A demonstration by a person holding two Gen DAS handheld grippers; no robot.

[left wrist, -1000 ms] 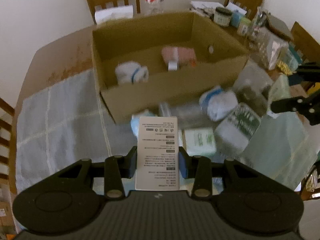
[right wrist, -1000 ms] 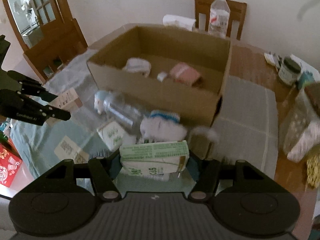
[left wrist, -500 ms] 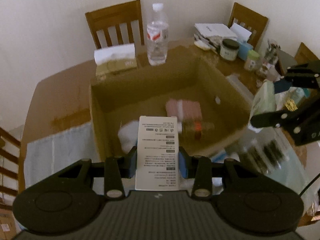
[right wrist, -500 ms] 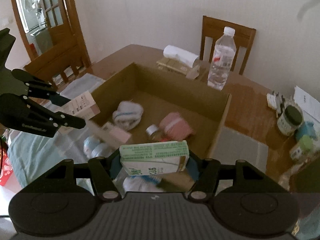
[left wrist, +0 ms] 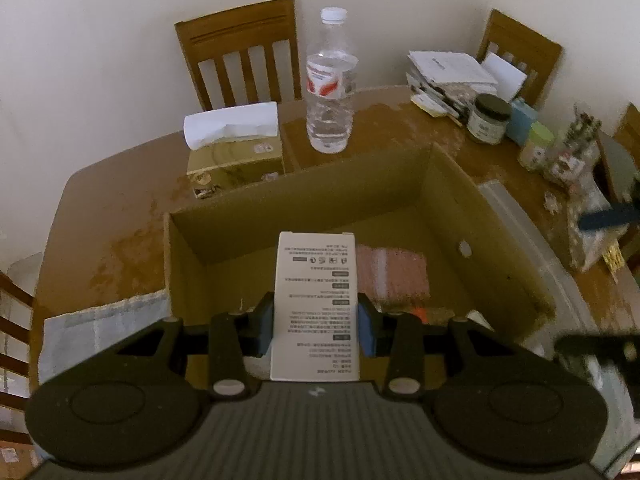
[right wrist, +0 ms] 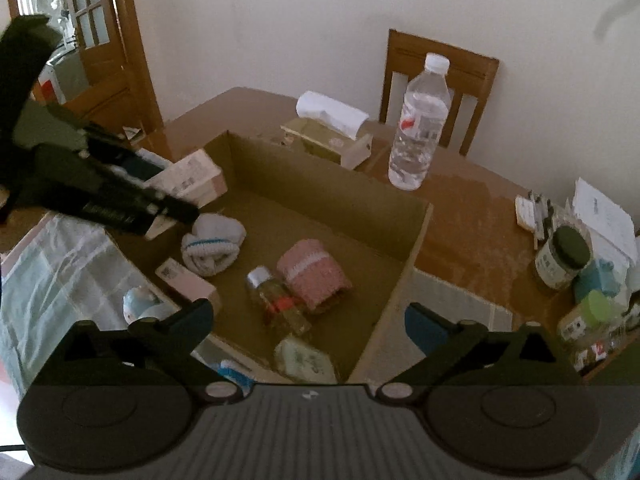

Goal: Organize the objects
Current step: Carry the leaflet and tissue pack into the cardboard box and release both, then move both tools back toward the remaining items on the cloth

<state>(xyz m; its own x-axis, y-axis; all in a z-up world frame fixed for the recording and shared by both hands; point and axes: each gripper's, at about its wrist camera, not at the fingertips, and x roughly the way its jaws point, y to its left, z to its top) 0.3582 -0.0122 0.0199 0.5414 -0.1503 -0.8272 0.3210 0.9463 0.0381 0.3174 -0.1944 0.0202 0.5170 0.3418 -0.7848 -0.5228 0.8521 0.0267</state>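
My left gripper (left wrist: 316, 322) clamps the white box (left wrist: 315, 304) above the cardboard box (left wrist: 448, 184). My right gripper (right wrist: 308, 320) has just opened, empty, the green pack (right wrist: 304, 360) dropped below. Releasing crookedly could hit the bottle (right wrist: 280, 300).

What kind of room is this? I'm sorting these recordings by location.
Most likely a home dining room: a wooden dining table with slat-back wooden chairs pushed up to it, and everyday clutter on top, such as a tissue box, a water bottle and a cardboard box being filled.
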